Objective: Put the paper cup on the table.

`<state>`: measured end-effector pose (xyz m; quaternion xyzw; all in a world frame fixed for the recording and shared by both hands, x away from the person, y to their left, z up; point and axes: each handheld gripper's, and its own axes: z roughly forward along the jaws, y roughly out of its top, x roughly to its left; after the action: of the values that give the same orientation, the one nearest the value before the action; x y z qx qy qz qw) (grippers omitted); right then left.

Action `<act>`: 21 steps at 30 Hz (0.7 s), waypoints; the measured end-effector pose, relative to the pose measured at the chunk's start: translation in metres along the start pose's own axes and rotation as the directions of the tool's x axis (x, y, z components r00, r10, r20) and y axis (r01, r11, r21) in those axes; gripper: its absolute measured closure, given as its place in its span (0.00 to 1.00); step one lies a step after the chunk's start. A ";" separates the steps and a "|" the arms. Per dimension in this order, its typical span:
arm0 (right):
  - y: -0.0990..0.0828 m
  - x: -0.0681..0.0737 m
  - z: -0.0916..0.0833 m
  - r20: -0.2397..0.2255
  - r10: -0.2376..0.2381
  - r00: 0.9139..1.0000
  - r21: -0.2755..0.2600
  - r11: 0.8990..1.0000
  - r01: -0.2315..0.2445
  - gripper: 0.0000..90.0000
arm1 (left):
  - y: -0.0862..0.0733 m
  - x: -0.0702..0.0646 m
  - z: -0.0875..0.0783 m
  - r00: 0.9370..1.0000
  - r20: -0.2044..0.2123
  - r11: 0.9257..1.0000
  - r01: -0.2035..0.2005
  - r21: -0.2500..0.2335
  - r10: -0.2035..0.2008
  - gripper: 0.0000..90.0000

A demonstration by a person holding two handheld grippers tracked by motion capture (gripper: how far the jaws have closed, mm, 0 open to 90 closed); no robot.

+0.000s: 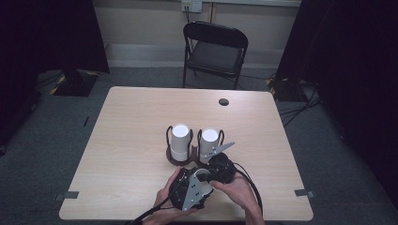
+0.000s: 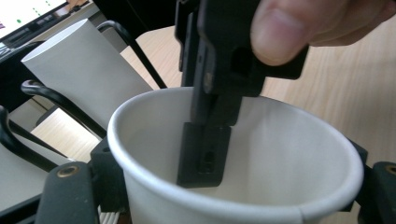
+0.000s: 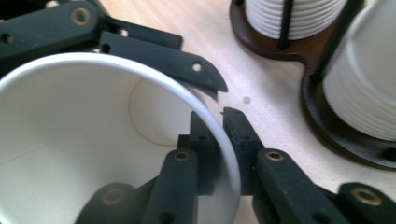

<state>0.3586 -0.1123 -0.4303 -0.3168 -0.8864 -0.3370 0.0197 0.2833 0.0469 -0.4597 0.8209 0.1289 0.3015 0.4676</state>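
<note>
A white paper cup [image 1: 202,173] [image 2: 280,154] [image 3: 70,140] lies tilted between the two grippers near the table's front edge. My left gripper [image 1: 200,178] [image 2: 238,186] is shut on the cup, with one jaw against each side of its wall. My right gripper [image 1: 207,171] [image 3: 222,126] straddles the cup's rim, one jaw inside and one outside. Its jaws stand slightly apart around the thin wall, so it is open. In the left gripper view the right gripper [image 2: 205,154] reaches down into the cup's mouth from above, with a thumb on its body.
Two stacks of white cups [image 1: 179,138] [image 1: 209,140] stand in a dark wire holder [image 1: 180,160] just beyond the grippers. A black folding chair [image 1: 216,47] stands behind the wooden table [image 1: 141,117]. A cable hole [image 1: 224,101] is near the far edge.
</note>
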 end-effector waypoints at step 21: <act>-0.012 -0.009 -0.012 0.079 0.056 0.995 -0.184 0.982 -0.041 0.59 | -0.015 0.014 0.003 0.985 -0.017 0.985 0.171 -0.037 -0.171 0.26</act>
<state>0.3572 -0.1310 -0.4304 -0.3527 -0.8438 -0.4027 -0.0382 0.2970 0.0601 -0.4686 0.7952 0.1981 0.2707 0.5051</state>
